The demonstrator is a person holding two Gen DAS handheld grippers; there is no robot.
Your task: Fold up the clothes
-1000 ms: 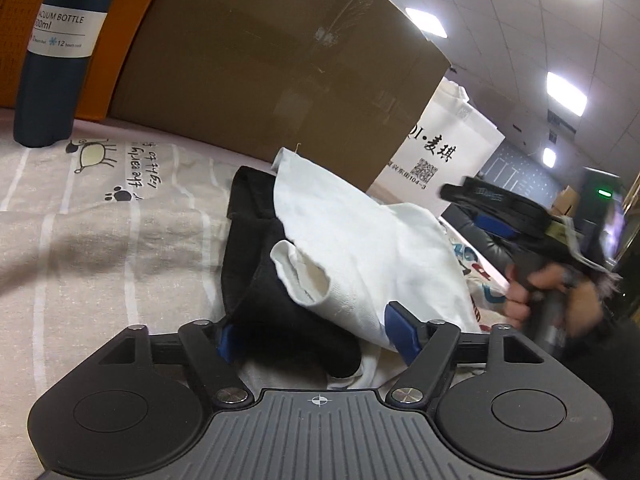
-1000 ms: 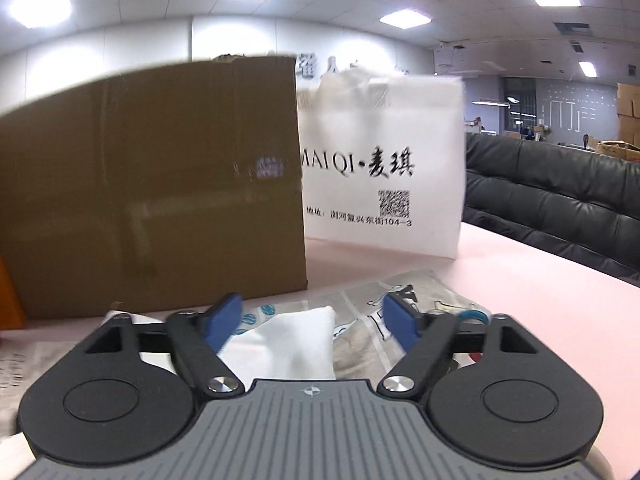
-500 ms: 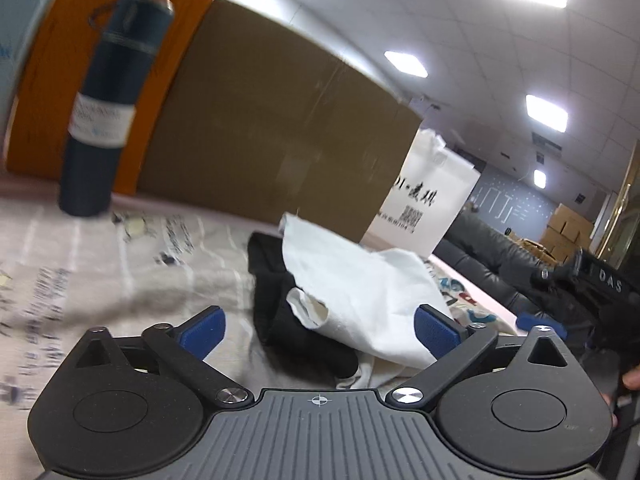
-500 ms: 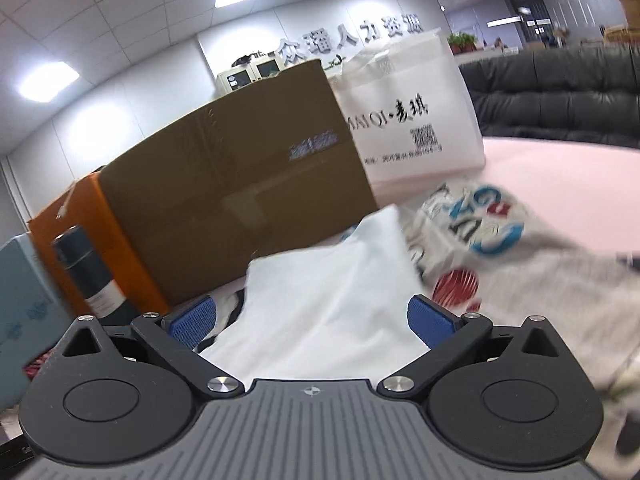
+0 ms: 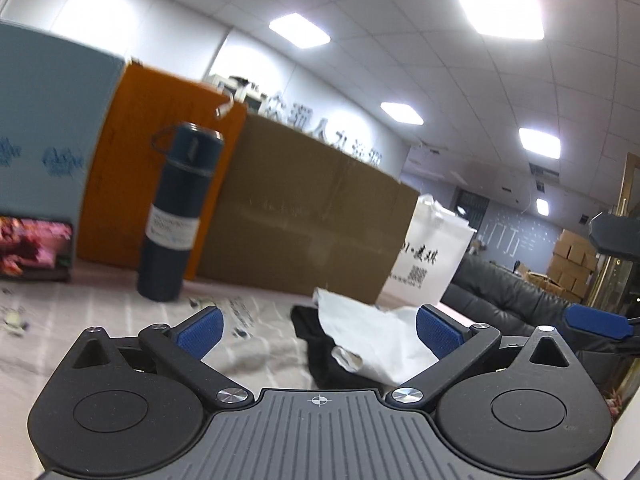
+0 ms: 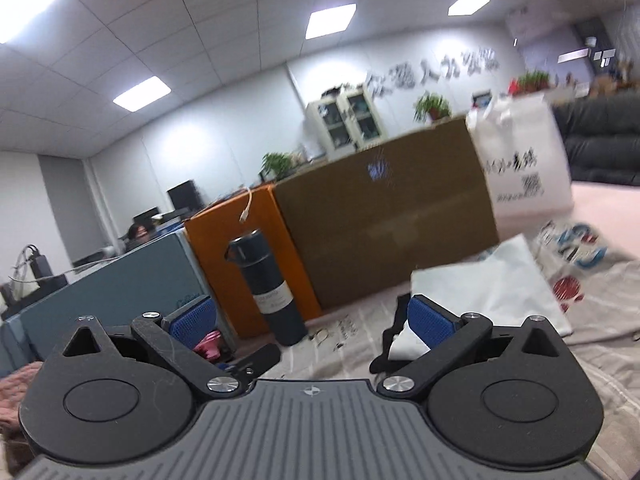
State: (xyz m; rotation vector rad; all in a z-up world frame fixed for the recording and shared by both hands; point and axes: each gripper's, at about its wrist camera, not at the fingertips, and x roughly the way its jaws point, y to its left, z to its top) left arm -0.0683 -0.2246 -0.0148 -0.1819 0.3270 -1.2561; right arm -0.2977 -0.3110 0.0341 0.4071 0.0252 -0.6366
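Note:
A folded white garment (image 5: 372, 340) lies on top of a black garment (image 5: 320, 352) on a printed grey cloth (image 5: 120, 332) that covers the table. Both also show in the right wrist view: the white garment (image 6: 492, 292) and the black garment (image 6: 386, 354). My left gripper (image 5: 318, 326) is open and empty, held back from and above the pile. My right gripper (image 6: 312, 318) is open and empty, also raised and back from the pile. A blue pad of the right gripper (image 5: 596, 320) shows at the right edge of the left wrist view.
A dark blue vacuum bottle (image 5: 180, 216) stands at the back of the cloth. Behind it are an orange box (image 5: 120, 184), a large brown cardboard box (image 5: 312, 224) and a white printed bag (image 5: 432, 256). A black sofa (image 5: 512, 300) is at the right.
Both grippers have opened wide and pulled back and up from the pile. The white garment, between the left fingers a second ago, now lies free on the black one.

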